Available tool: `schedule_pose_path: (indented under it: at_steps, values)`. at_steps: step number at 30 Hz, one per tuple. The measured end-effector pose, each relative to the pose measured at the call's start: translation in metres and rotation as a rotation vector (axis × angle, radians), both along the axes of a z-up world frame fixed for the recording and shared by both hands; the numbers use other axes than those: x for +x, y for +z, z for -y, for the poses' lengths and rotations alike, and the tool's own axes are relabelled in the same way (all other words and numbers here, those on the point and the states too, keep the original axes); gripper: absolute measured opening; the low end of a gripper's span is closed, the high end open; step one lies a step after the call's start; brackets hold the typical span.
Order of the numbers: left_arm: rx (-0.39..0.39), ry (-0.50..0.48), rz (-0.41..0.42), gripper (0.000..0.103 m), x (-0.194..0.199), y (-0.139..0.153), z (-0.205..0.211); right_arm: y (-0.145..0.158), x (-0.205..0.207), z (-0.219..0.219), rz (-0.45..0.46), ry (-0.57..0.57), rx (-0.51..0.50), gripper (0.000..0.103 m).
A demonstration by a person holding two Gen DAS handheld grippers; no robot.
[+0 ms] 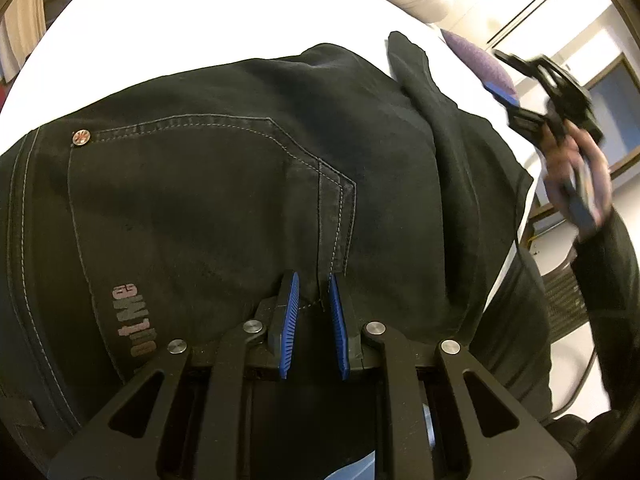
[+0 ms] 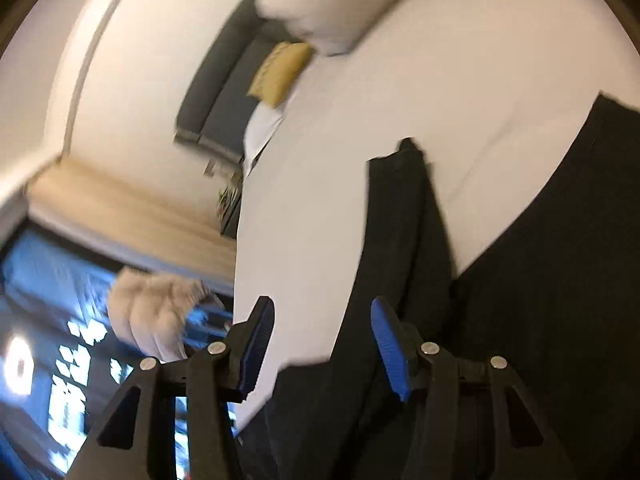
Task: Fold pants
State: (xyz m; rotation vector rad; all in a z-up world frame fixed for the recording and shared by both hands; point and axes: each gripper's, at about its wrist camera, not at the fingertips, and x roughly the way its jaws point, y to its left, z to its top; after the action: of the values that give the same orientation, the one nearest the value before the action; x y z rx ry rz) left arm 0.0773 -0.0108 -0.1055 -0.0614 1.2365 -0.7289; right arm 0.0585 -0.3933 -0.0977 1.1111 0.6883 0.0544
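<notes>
The black pants (image 1: 248,184) lie spread on the white bed (image 1: 192,20), reaching its near edge. The left gripper (image 1: 314,308) pinches the pants' fabric near a seam; the right gripper (image 2: 320,344) is held above the bed's edge, jaws apart. Pillows (image 2: 340,4) lie at the far edge.

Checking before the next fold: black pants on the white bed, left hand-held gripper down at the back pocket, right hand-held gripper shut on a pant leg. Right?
Not quite. The right hand-held gripper is open and holds nothing, as the right wrist view shows. The black pants do lie on the white bed, with the left hand-held gripper at the back pocket.
</notes>
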Motion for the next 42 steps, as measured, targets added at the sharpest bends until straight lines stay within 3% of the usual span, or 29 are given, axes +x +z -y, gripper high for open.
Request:
schedule_pose_path:
  at_steps: [5,10,15,21,22,24,25,26,28,34,38,42]
  values:
    - [0.013,0.007,-0.010,0.016,0.002,-0.004,0.008,-0.041,0.037,0.026,-0.047,-0.048,0.149,0.052]
    - [0.035,0.005,-0.005,0.016,0.001,-0.004,0.013,-0.071,0.062,0.034,-0.170,-0.063,0.158,0.052]
    - [0.030,0.005,-0.013,0.016,0.005,-0.006,0.017,-0.088,0.074,0.034,-0.198,-0.054,0.188,0.052]
    - [0.024,0.004,-0.014,0.016,0.005,-0.007,0.015,-0.087,0.077,0.039,-0.179,-0.069,0.200,0.052]
    - [0.024,0.004,-0.014,0.016,0.005,-0.007,0.015,-0.090,0.080,0.041,-0.172,-0.073,0.208,0.049]
    - [0.025,0.004,-0.014,0.016,0.005,-0.007,0.015,-0.094,0.085,0.046,-0.171,-0.077,0.221,0.032]
    - [0.026,0.004,-0.014,0.016,0.005,-0.007,0.015,-0.095,0.088,0.048,-0.172,-0.074,0.217,0.015]
    - [0.028,0.004,-0.013,0.016,0.004,-0.007,0.015,-0.095,0.089,0.048,-0.173,-0.069,0.203,0.007]
    - [0.034,0.002,-0.011,0.016,0.004,-0.007,0.016,-0.089,0.085,0.049,-0.169,-0.073,0.163,0.006]
    - [0.045,-0.006,-0.002,0.016,0.003,-0.006,0.021,-0.046,0.026,0.073,-0.037,-0.171,0.103,0.005]
    - [0.048,-0.001,0.000,0.016,0.001,-0.005,0.025,-0.020,-0.056,0.106,0.018,-0.299,0.040,0.005]
    - [0.037,0.017,-0.010,0.016,0.001,-0.003,0.025,-0.029,-0.146,0.148,-0.021,-0.462,0.042,0.005]
